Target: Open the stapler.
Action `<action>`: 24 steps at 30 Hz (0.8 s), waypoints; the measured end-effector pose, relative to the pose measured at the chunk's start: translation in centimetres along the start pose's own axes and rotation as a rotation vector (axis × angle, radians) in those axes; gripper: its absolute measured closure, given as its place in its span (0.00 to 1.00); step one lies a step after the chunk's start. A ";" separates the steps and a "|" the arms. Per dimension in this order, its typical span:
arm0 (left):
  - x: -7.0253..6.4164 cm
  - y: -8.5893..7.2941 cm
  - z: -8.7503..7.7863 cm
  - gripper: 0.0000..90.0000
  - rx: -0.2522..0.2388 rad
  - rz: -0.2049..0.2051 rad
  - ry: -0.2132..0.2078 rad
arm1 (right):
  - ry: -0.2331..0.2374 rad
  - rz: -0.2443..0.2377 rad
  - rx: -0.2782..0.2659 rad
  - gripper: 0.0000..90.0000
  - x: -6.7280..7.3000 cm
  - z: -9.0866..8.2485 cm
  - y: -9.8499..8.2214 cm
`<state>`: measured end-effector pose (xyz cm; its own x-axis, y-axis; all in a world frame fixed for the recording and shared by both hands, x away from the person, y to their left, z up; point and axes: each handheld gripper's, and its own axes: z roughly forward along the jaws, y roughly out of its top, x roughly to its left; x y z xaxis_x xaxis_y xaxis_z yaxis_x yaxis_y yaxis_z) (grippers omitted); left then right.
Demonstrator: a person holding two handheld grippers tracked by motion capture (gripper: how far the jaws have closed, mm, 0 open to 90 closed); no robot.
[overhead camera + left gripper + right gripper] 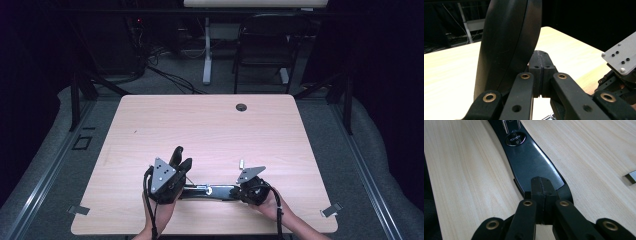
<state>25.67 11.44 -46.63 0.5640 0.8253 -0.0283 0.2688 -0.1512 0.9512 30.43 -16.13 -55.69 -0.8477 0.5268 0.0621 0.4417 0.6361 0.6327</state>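
- Jaws pressed flat together on both, nothing pinched between: left gripper [180,159] lower centre-left of the high view, right gripper [237,191] lower centre-right.
- Long black tool [210,191] flat on the table [210,130] between them, close to the near edge; right tips [541,185] resting on its glossy end [531,162], silver rivet [515,139] further up.
- Curved black handle [506,45] upright just beside the left tips [540,62].
- Loads of bare wood up top and either side.
- Small dark hole [241,107] near the far edge.
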 end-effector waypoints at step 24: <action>2.4 0.3 -2.0 1.00 -0.010 -0.039 0.039 | 0.001 0.006 0.001 1.00 0.0 0.0 0.1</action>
<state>25.61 14.48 -45.80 0.5226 0.8509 -0.0537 0.2822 -0.1132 0.9527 30.47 -16.07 -55.66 -0.8453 0.5301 0.0668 0.4472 0.6335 0.6314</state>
